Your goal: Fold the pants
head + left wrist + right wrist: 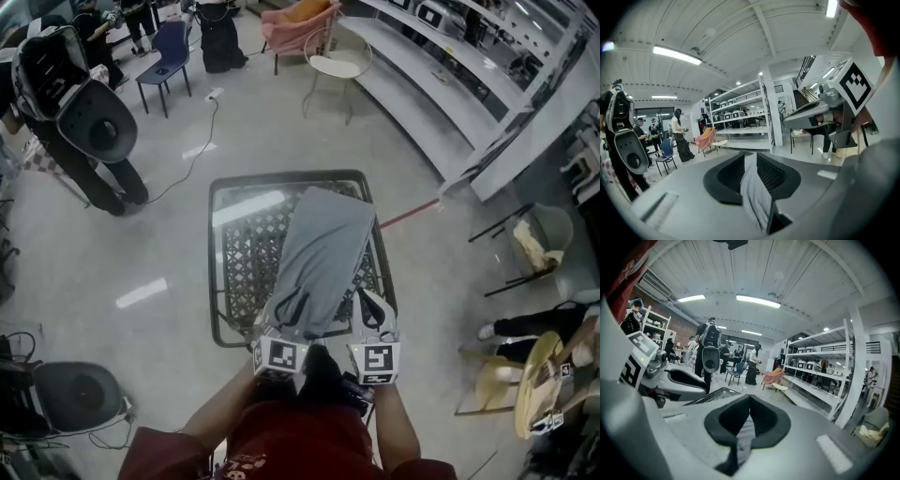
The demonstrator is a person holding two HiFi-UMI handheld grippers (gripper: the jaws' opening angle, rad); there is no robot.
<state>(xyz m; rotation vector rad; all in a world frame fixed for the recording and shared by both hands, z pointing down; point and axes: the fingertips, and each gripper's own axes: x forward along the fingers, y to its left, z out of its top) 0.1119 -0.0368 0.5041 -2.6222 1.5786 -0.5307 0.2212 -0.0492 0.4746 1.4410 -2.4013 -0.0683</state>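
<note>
On the counter (246,180), black-framed with a lattice top: grey pants (323,246), doubled lengthwise into one long strip. Laid slantwise, from the middle of the near edge up toward the far right corner, stopping just short of the far edge and lying close along the right edge at that end.

At the near edge, one gripper on each near corner of the strip. Nearer the counter's left edge, the left gripper (277,317): parted a little. In the left gripper view, a pale fold of the cloth standing in the gap between the dark pads, the gap plain at the tips. On the other corner, the right gripper (372,311): pressed together, tips meeting, pinching a thin tongue of the grey cloth, with the rest of it hanging out below the pads. Both pointing away from the body and slightly downward, side by side, apart by the width of the strip, marker cubes uppermost.

Beyond the counter, on the pale floor: a pink chair (298,22), a round-seated white chair (337,66) and a blue chair (167,54), all well apart from it. Long white shelving (441,84) along the right. A standing person with a bulky pack (66,89) off the far left corner. A red line (409,215) on the floor, from the right edge toward the shelving.
</note>
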